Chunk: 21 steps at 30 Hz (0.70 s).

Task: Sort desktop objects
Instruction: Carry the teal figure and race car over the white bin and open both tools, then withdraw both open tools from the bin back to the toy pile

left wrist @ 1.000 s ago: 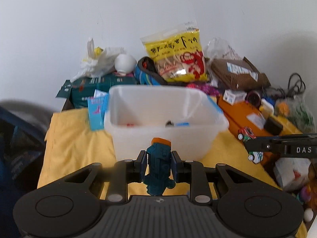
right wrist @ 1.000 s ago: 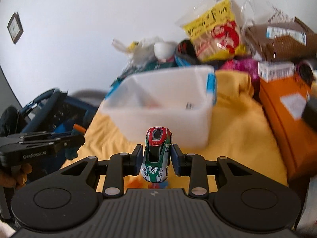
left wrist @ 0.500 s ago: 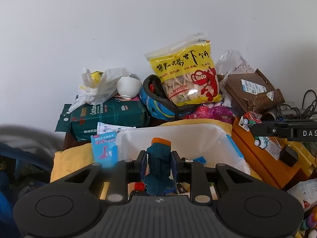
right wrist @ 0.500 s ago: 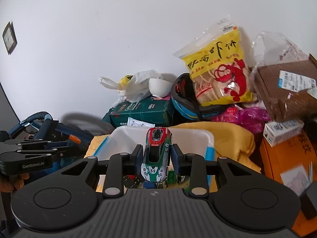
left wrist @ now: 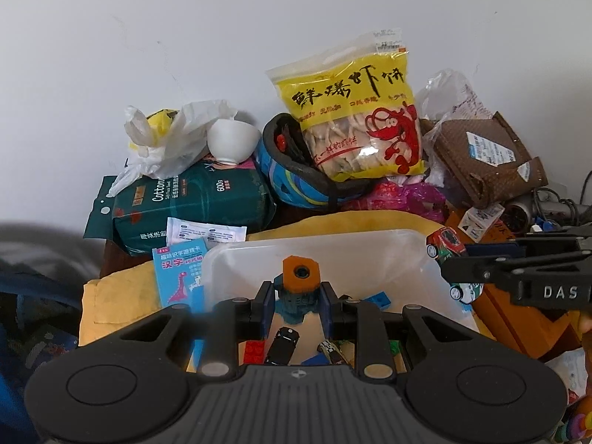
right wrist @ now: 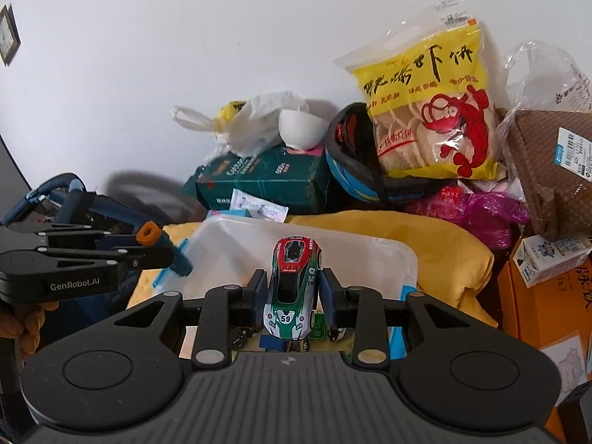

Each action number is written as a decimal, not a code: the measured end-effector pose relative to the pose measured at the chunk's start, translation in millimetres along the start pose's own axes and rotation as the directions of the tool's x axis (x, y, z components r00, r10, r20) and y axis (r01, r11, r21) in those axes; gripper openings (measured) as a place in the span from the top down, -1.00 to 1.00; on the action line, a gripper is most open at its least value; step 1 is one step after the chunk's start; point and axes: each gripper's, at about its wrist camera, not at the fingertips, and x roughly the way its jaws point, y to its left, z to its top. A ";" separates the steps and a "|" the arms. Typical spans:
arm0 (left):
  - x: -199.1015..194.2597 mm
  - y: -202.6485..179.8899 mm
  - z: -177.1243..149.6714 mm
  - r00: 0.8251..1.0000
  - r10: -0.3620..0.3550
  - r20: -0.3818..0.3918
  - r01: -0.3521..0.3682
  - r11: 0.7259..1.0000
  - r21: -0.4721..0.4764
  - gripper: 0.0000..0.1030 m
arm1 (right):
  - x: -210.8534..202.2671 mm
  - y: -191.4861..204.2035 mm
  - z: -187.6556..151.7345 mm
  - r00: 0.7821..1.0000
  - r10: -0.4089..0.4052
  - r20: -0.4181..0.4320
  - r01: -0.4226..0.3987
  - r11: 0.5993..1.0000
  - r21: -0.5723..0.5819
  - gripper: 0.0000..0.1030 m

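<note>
My left gripper (left wrist: 296,301) is over the white plastic bin (left wrist: 333,255). Its jaws have parted, and the blue toy with an orange cap (left wrist: 299,288) sits loose between them, tipped forward. My right gripper (right wrist: 292,296) is shut on a red, green and white toy car numbered 59 (right wrist: 292,292), held above the bin (right wrist: 370,259). Small toys lie in the bin, including a black car (left wrist: 283,344) and a red brick (left wrist: 253,351). The left gripper also shows in the right wrist view (right wrist: 155,251), and the right gripper with its car shows in the left wrist view (left wrist: 455,270).
The bin sits on a yellow cloth (left wrist: 118,296). Behind it stand a green tissue pack (left wrist: 192,199), a white bowl (left wrist: 233,142), a blue helmet (left wrist: 292,174), a yellow snack bag (left wrist: 355,111) and a brown parcel (left wrist: 488,155). An orange box (right wrist: 547,318) lies right.
Both grippers rose and moved forward over the bin, so its inside now shows. The left jaws widened and the blue toy tipped forward. The right gripper still holds its car.
</note>
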 end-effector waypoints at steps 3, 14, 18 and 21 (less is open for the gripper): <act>7.1 0.0 -2.0 1.000 0.011 -0.004 -0.011 1.000 -0.007 0.11 | 8.2 -2.5 1.2 1.000 -0.015 -0.017 0.015 1.000 -0.001 0.15; -26.6 5.3 -94.6 0.998 -0.002 0.069 0.001 1.000 0.022 0.00 | -18.9 -14.1 -53.5 1.000 0.007 0.010 -0.007 1.000 -0.005 -0.13; -28.7 -9.4 -173.8 0.999 -0.005 0.034 0.003 0.998 0.066 -0.01 | -30.4 -6.3 -128.7 1.000 0.008 -0.023 -0.009 0.999 -0.052 -0.13; -14.1 -21.5 -217.4 0.999 0.006 -0.042 -0.002 0.997 0.083 -0.01 | -16.6 1.2 -191.1 0.992 -0.031 -0.119 0.022 0.997 -0.079 -0.05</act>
